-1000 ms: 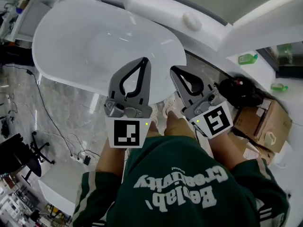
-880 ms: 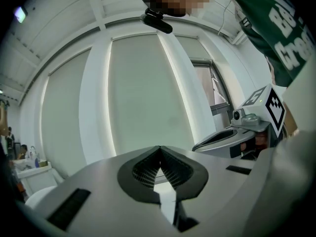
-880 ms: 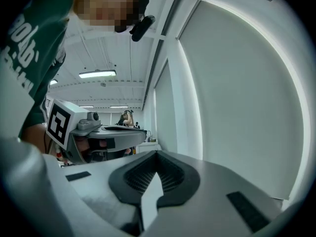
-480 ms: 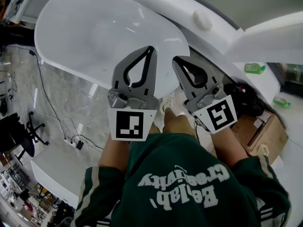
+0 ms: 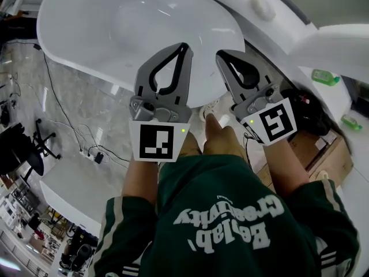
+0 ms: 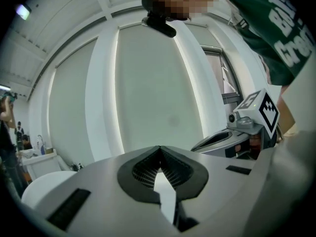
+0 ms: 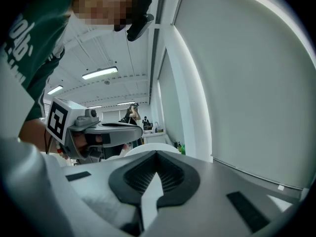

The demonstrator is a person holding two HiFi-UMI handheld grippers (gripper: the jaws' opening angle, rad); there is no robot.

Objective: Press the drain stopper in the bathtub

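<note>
The white oval bathtub [image 5: 86, 51] fills the top of the head view. Its basin is smooth and glossy, and I cannot make out the drain stopper in it. My left gripper [image 5: 185, 46] is held up over the tub's near rim, shut with nothing in it. My right gripper [image 5: 221, 53] hangs beside it at the tub's right end, also shut and empty. In the left gripper view the closed jaws [image 6: 159, 148] point up at a pale wall, with the right gripper [image 6: 247, 127] to the side. The right gripper view shows its closed jaws [image 7: 157, 153] and the left gripper [image 7: 94, 127].
A white ledge with a round knob [image 5: 262, 6] runs behind the tub. A black bag [image 5: 314, 111], a cardboard box [image 5: 328, 154] and green bottles [image 5: 326, 77] lie to the right. Cables [image 5: 86, 149] and an office chair [image 5: 23, 154] are on the marble floor at left.
Both grippers have risen slightly in the view and now overlap the tub's near rim more. The view has swung, pushing the tub toward the top edge. Both jaws stayed shut.
</note>
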